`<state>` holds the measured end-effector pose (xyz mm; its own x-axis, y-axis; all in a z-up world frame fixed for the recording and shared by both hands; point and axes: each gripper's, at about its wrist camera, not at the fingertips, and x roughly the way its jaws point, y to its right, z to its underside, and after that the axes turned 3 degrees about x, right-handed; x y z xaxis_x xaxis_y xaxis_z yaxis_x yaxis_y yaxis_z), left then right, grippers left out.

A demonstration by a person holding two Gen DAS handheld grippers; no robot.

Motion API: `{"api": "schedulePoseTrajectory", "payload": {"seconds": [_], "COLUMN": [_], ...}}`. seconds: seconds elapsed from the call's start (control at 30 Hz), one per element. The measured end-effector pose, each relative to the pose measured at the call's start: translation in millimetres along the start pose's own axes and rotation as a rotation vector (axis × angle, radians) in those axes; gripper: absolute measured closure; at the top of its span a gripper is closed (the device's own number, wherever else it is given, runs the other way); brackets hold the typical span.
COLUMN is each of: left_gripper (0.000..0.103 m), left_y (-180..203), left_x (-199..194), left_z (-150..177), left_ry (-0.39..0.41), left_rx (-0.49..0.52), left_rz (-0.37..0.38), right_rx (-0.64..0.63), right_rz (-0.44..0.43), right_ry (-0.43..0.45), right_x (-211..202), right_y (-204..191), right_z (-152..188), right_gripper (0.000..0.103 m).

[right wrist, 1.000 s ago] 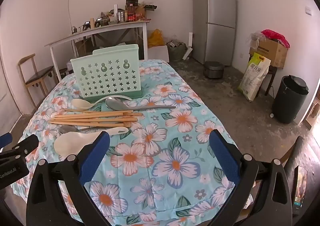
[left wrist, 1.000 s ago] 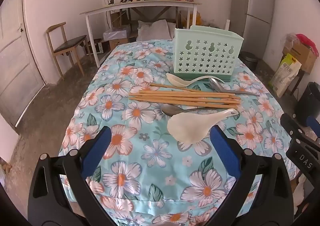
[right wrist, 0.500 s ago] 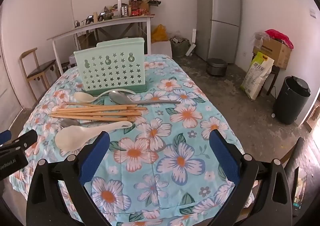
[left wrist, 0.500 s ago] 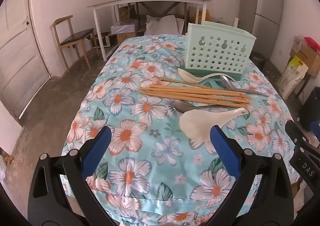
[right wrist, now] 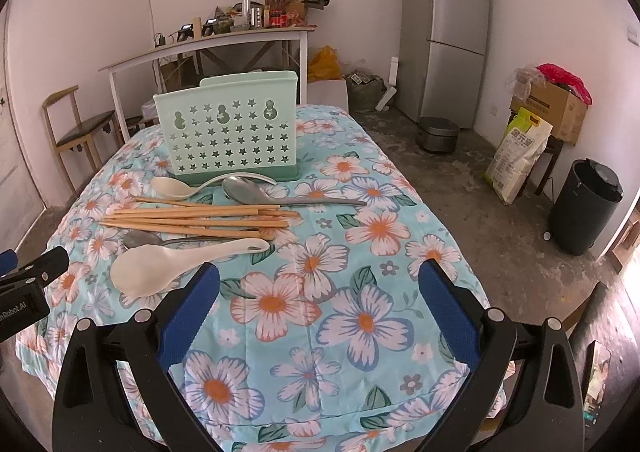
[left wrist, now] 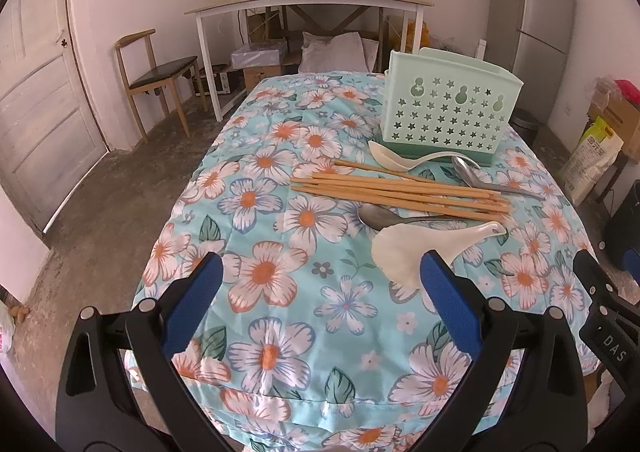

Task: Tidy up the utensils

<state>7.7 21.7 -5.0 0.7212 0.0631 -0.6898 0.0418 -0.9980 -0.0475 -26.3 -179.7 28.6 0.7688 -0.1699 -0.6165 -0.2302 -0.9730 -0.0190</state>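
White rice paddle (left wrist: 404, 258) nearest; left gripper (left wrist: 318, 296) and right gripper (right wrist: 318, 294) both wide, empty. Pinch handle, drop upright into green holder (left wrist: 450, 114).

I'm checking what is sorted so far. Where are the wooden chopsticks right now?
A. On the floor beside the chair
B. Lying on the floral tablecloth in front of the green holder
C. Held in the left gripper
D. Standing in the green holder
B: the chopsticks lie flat on the tablecloth between the spoons, in front of the green holder, and both grippers are open and hold nothing.
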Motion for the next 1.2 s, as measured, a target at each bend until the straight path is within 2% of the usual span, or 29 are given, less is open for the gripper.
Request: {"api": "schedulePoseTrajectory", "payload": {"seconds": [1.2], "left_gripper": [0.007], "left_y": [-12], "left_x": [3], "left_z": [2], "left_ry": [-0.007], "left_rx": [-0.032], "left_rz": [-0.057], "right_rx": [-0.015], "right_rz": [-0.007], "right_ry": [-0.015], "right_x": [2], "right_y": [-5], "right_z": [3], "right_gripper": [0.006]}}
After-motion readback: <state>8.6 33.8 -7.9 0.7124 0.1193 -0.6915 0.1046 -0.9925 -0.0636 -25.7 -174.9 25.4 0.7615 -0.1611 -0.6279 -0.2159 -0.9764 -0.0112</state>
